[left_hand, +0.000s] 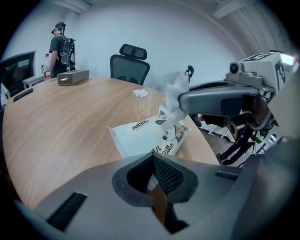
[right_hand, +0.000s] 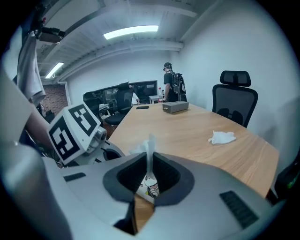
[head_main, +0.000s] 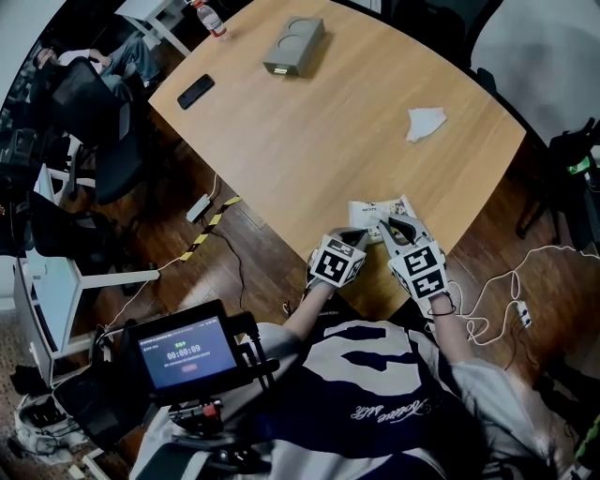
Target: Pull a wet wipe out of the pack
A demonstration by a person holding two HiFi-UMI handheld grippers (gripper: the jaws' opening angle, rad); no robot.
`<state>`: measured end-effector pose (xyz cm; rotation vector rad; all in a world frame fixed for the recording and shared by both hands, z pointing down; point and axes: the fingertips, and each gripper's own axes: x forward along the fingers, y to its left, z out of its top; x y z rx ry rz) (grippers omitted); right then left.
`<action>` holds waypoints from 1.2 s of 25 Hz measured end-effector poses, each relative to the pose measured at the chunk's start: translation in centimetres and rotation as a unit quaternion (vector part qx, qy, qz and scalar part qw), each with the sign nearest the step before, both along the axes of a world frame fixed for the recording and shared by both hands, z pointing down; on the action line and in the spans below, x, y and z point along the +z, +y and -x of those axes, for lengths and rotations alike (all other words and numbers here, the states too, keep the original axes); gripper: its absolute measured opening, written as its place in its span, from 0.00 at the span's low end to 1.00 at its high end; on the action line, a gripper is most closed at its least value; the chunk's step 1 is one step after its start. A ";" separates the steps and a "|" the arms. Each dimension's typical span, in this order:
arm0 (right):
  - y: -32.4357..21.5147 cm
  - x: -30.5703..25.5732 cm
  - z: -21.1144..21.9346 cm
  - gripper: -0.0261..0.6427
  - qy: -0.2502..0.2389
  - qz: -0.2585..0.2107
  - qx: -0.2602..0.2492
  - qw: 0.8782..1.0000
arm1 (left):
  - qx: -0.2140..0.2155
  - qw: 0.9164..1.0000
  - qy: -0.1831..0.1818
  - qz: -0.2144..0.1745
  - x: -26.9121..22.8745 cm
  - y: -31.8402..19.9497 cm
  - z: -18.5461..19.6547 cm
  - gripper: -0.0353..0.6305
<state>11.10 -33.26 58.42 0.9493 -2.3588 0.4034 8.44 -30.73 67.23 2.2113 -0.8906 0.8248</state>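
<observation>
The white wet wipe pack point(head_main: 378, 210) lies at the near edge of the wooden table point(head_main: 309, 141). My left gripper point(head_main: 354, 234) is shut on the pack's near left end point(left_hand: 140, 140), and the pack's edge runs in between its jaws. My right gripper point(head_main: 389, 225) is shut on a white wet wipe point(left_hand: 176, 96) that stands up out of the pack's top. In the right gripper view the wipe point(right_hand: 149, 152) runs as a thin upright strip between the jaws, with the pack point(right_hand: 150, 188) below.
A crumpled wipe point(head_main: 426, 123) lies further right on the table. A grey box point(head_main: 294, 45), a black phone point(head_main: 195, 91) and a bottle point(head_main: 210, 19) sit at the far end. Office chairs point(left_hand: 130, 63) ring the table, and a person point(left_hand: 61, 49) stands beyond. Cables point(head_main: 497, 300) lie on the floor.
</observation>
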 end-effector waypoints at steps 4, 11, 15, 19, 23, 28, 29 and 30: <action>1.0 -2.1 -0.6 0.10 -0.018 -0.016 0.023 0.999 | 0.007 1.000 0.000 -0.003 0.0 0.2 0.0 0.06; 4.1 -4.0 -2.4 0.10 -0.040 -0.023 0.081 0.996 | 0.069 0.997 0.006 -0.022 0.1 1.4 -0.7 0.06; 6.7 -4.7 -2.6 0.10 -0.065 -0.012 0.121 0.990 | 0.094 0.994 0.042 -0.025 -0.8 3.0 -0.4 0.06; 9.3 -5.2 -1.7 0.10 -0.094 -0.004 0.157 0.983 | 0.079 0.990 0.116 -0.006 -3.0 5.1 1.2 0.06; 12.0 -5.2 -0.4 0.10 -0.099 -0.004 0.181 0.979 | 0.114 0.980 0.161 -0.031 -6.0 7.8 2.7 0.06; 15.0 -5.5 3.1 0.10 -0.120 -0.010 0.214 0.969 | 0.150 0.968 0.193 -0.057 -9.5 11.5 6.3 0.06; 15.8 -5.6 3.9 0.10 -0.128 -0.011 0.223 0.966 | 0.157 0.966 0.196 -0.060 -10.0 12.3 7.2 0.06; 16.6 -5.6 4.5 0.10 -0.137 -0.011 0.233 0.963 | 0.163 0.964 0.198 -0.064 -10.4 13.1 8.0 0.06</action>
